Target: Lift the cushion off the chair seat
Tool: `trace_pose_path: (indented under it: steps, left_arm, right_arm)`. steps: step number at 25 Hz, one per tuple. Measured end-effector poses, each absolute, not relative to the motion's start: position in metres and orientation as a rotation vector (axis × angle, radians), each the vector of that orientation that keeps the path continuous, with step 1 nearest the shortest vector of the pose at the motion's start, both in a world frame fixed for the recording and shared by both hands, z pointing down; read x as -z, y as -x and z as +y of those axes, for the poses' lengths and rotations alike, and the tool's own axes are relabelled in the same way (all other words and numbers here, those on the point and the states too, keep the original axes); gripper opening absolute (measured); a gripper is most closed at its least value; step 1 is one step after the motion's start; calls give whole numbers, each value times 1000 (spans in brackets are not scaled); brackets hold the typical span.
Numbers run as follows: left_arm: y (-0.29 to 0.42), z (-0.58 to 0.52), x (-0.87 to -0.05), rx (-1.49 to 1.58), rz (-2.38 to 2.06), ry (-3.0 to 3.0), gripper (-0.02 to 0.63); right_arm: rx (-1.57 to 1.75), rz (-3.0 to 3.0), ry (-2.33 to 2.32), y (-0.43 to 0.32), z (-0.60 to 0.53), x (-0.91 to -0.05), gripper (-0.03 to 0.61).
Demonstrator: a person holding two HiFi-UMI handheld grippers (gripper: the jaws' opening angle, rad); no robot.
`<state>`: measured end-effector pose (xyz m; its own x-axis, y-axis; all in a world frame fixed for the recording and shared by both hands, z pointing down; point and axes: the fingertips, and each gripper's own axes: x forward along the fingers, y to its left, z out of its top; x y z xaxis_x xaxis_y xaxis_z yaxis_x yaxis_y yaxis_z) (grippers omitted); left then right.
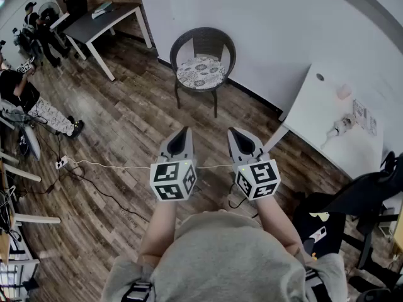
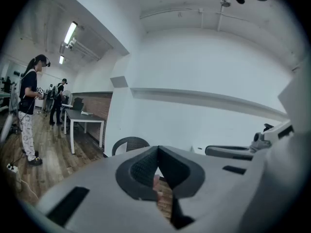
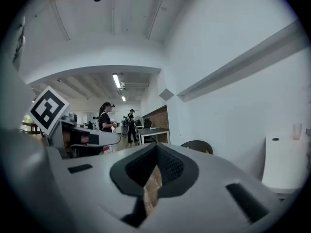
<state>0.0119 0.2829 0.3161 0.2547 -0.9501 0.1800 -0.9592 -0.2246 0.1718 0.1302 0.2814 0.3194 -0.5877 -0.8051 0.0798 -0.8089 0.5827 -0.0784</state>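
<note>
Loose grey top [image 1: 220, 260], short sleeves — the left gripper [image 1: 184, 131] and right gripper [image 1: 233, 131] are pale grey, dark-padded, each with a white cube [image 1: 173, 180] of black square markers.

Cushion [image 1: 200, 73] lies on chair [image 1: 204, 41], apparently against wall [image 1: 271, 30]; table [image 1: 321, 115] to right.

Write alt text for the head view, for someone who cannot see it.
A grey left gripper and right gripper, both shut and empty, point toward a dark wicker chair with a round patterned cushion on its seat, against a white wall. Wooden floor; white table at right.
</note>
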Motion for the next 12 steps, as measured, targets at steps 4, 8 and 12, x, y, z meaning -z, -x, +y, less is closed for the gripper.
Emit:
trace_pose_path:
  steps: [4, 8, 12]
  left_arm:
    - [-13, 287, -315, -47, -1785, -2270, 8]
    - [-19, 293, -316, -49, -1769, -2291, 8]
    - [-23, 297, -316, -44, -1803, -2277, 9]
  right_arm:
    - [-177, -2766, -1405, -131, 283, -319, -2]
    - [-168, -2775, -1388, -133, 285, -316, -2]
    - [-212, -2821, -1372, -140, 287, -315, -2]
